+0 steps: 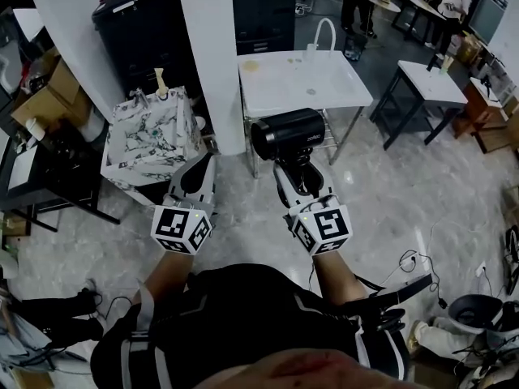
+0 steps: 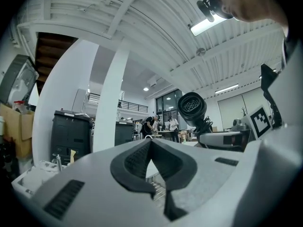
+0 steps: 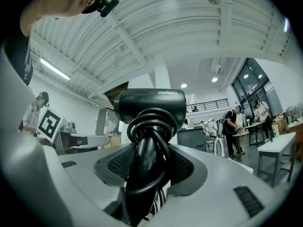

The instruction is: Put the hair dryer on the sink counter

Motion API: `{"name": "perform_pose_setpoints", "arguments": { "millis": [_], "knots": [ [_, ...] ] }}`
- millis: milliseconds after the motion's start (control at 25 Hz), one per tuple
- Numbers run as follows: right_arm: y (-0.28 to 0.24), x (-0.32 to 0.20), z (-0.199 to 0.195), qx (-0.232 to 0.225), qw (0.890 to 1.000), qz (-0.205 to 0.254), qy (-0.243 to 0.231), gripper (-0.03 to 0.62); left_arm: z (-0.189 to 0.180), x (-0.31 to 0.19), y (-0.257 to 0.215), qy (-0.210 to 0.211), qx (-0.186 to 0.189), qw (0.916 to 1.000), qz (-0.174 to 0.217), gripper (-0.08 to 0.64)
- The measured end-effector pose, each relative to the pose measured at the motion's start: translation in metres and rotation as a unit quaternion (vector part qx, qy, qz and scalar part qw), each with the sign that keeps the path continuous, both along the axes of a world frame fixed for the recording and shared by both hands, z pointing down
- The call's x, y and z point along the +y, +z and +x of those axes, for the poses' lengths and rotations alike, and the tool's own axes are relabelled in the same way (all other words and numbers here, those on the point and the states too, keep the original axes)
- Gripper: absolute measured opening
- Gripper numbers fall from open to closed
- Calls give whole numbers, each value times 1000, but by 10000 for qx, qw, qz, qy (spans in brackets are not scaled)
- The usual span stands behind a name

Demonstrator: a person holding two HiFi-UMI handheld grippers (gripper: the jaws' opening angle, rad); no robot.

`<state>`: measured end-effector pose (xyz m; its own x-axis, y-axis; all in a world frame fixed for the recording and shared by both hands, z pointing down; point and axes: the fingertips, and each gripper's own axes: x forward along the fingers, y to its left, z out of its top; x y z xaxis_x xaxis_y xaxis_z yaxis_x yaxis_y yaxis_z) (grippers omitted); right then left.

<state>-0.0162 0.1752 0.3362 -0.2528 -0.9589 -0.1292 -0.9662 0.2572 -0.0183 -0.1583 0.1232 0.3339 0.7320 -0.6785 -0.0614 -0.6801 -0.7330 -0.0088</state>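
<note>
Hair dryer in the air, not yet on the white bench [image 1: 347, 86].
The hair dryer [image 1: 288, 132] hangs before the bench's near edge. The right gripper [image 1: 297, 173] pinches its cord-wrapped handle, likely leaving the barrel free for setting down. The left gripper [image 1: 199, 173] is alongside, pressed together, empty.

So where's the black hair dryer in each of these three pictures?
Head view: hair dryer at centre, held by the right gripper, just short of the sink counter.
Left gripper view: right of centre, above the jaws.
Right gripper view: dead centre, gripped between the jaws.
Shared landmark: the white pillar.
</note>
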Motion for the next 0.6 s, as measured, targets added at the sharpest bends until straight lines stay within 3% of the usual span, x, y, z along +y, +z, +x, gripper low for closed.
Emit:
{"name": "perform_pose_setpoints", "arguments": {
  "millis": [600],
  "knots": [
    [5,8,56,-115,9991,-54,403,210,61,-1,2,411,34,9991,-37,6]
  ]
}}
